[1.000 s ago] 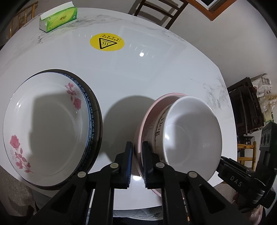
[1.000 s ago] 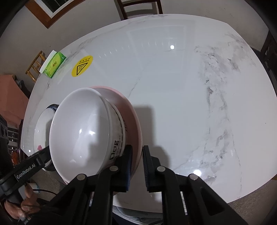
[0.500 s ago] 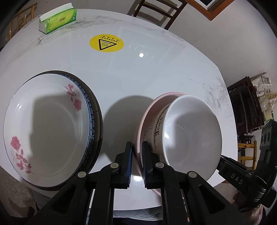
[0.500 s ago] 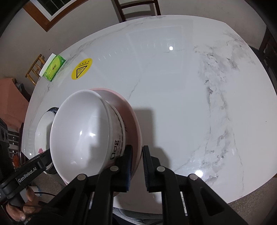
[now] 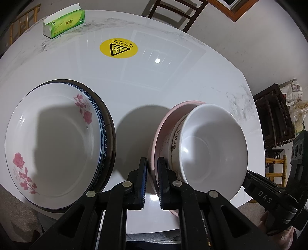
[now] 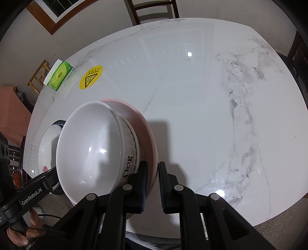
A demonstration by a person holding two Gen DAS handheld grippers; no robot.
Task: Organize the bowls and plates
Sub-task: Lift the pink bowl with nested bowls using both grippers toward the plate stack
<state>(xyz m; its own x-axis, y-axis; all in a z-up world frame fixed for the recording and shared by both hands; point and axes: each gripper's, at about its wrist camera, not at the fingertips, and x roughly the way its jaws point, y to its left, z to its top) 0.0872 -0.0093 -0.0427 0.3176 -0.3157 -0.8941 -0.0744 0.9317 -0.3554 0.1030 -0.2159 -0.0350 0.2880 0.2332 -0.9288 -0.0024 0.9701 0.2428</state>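
A white bowl [image 5: 209, 146] with black lettering sits nested inside a pink bowl [image 5: 163, 125]. My left gripper [image 5: 152, 181] is shut on the pink bowl's left rim. My right gripper [image 6: 153, 185] is shut on the pink bowl's [image 6: 148, 134] right rim, with the white bowl [image 6: 90, 150] just left of it. The bowl pair is tilted and held above the table. A stack of plates [image 5: 55, 142], a rose-patterned white one on top of a blue-rimmed and a dark one, lies on the table to the left; it also shows in the right wrist view [image 6: 48, 142].
The white marble table [image 6: 202, 96] carries a yellow warning sticker [image 5: 118, 48] and a green tissue pack [image 5: 63, 21] at the far side. Wooden chairs [image 5: 173, 11] stand beyond the table. Dark furniture [image 5: 275, 119] stands off the right edge.
Both grippers keep their grip on the pink bowl; the bowl pair has shifted slightly away from the near edge. The plate stack has not moved.
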